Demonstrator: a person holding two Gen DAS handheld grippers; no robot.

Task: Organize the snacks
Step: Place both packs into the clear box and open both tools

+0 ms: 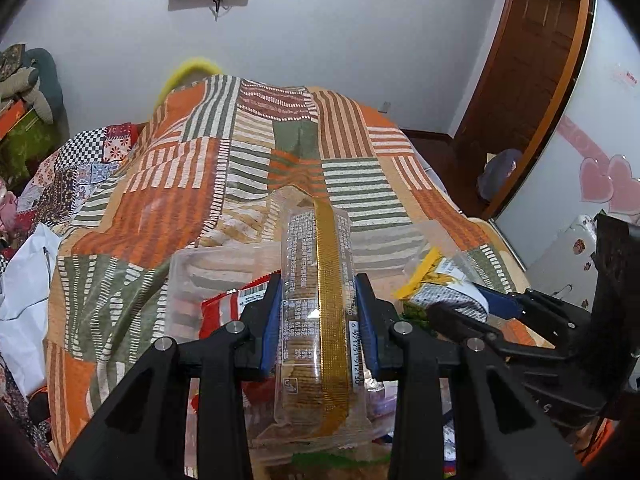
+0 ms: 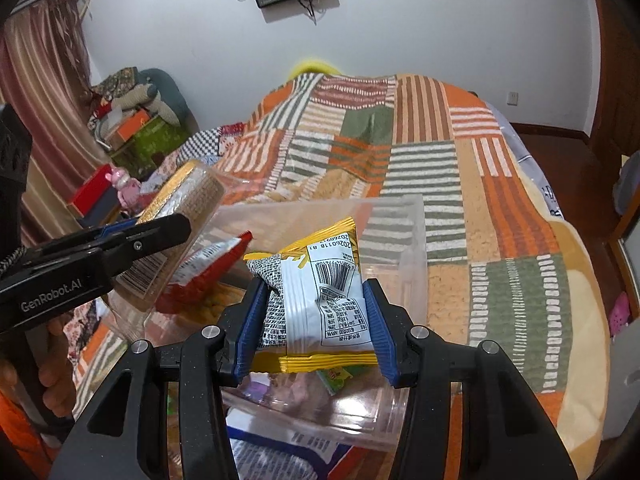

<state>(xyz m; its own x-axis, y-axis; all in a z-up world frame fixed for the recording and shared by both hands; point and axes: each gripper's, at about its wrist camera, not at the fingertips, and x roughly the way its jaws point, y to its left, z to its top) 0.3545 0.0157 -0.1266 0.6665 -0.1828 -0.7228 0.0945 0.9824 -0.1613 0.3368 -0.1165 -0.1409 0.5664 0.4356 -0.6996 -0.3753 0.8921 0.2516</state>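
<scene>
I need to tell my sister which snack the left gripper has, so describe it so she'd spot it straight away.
Over the clear plastic bin on the striped patchwork bedspread, the left gripper holds a long biscuit sleeve. Unlike the red packet and yellow-edged packet nearby, it is transparent, with a gold strip along its length.

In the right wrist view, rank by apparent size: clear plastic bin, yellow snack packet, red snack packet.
1. clear plastic bin, largest.
2. yellow snack packet, though nearness to the camera inflates it.
3. red snack packet, partly hidden, so its rank is unsure.
</scene>
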